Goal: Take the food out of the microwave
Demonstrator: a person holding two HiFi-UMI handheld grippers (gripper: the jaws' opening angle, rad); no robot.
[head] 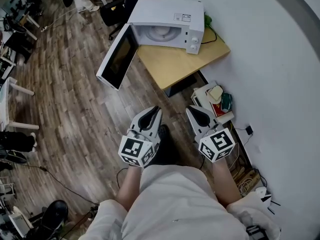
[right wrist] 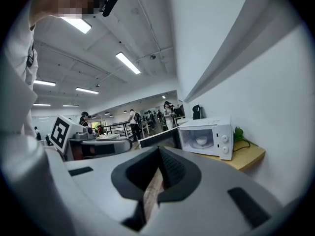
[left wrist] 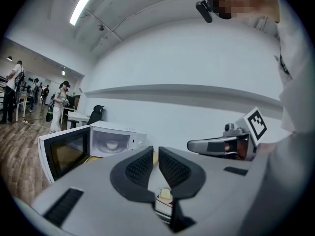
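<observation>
Wooden floor boards (head: 75, 99) are lying under the person, and a white wall (head: 270, 59) is running along the right side of the head view. Both grippers are pointing forward, side by side and a little apart. The left gripper (left wrist: 156, 151) is keeping its jaws closed together, with nothing between them. The right gripper (right wrist: 160, 151) is also closed and is holding nothing. Behind them the person's light trousers (head: 175, 204) are filling the lower part of the head view. Just to the right of the right gripper, a low shelf (head: 215, 99) with some small things on it is standing against the wall. Farther ahead, well apart from both grippers, a wooden table (head: 175, 64) is standing at the wall, and a white microwave (head: 167, 26) is sitting on it. Its door (head: 118, 56) is hanging wide open to the left. Inside the microwave a white bowl (right wrist: 202, 141) is resting in the middle of the chamber; what it is holding I cannot tell. Something green (head: 207, 20) is showing behind the microwave.
</observation>
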